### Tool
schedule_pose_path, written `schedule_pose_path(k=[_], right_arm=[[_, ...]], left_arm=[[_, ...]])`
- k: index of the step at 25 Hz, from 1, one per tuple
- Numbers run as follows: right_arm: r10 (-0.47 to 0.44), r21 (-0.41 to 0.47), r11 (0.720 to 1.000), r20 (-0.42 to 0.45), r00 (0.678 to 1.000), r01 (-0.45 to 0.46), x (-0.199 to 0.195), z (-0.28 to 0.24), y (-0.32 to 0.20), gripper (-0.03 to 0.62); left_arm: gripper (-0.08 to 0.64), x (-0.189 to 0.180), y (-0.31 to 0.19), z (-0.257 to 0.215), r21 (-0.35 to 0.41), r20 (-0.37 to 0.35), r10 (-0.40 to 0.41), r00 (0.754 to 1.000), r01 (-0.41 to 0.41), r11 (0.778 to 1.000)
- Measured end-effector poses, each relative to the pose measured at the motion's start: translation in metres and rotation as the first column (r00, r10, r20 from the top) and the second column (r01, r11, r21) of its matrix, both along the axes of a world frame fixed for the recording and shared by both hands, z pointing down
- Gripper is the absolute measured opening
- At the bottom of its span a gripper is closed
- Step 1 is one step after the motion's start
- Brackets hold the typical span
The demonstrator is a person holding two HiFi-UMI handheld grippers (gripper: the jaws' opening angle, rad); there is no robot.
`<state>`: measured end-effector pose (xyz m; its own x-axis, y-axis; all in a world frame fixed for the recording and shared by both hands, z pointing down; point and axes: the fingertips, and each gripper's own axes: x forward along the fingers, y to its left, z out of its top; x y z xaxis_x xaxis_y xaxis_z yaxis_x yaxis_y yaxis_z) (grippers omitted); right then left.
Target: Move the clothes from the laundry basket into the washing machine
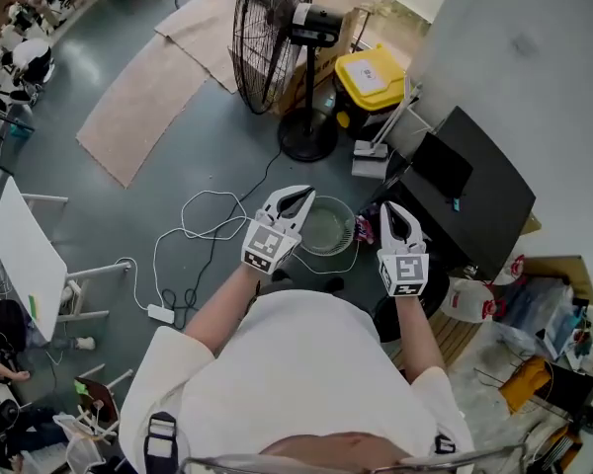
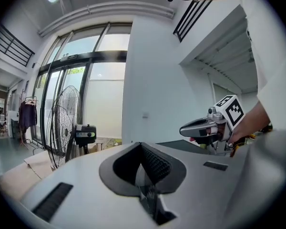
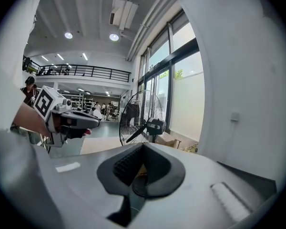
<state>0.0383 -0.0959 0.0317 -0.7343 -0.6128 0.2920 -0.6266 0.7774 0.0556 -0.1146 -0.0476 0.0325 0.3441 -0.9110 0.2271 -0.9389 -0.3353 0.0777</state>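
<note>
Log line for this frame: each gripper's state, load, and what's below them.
left gripper: shut, empty | right gripper: shut, empty | pose: side by side, pointing forward | below: round basin on floor

Person: white short-sleeved shirt (image 1: 296, 363). Dark strap (image 1: 160, 434) with buckle at left shoulder, possibly harness; view too small to tell. Left gripper (image 1: 298, 197) and right gripper (image 1: 396, 213): pale grey shells, black ribbed pads lining jaws. Behind jaws of each, white marker cube (image 1: 264, 248) with black square patterns.
</note>
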Motion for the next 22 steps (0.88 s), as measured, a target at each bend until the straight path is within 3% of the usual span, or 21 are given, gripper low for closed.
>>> schedule_pose_path(k=[9, 22], right_arm=[[0.019, 0.013, 1.0, 0.034, 0.999, -0.019, 0.016, -0.022, -0.014, 0.009], [0.035, 0.045, 0.998, 0.079, 0.996, -0.039, 0.02, -0.043, -0.029, 0.009]], left_arm=[[0.006, -0.008, -0.012, -0.026, 0.034, 0.02, -0.01, 1.0, 0.01, 0.999], [0.006, -0.01, -0.023, -0.03, 0.012, -0.002, -0.006, 1.0, 0.006, 1.0]])
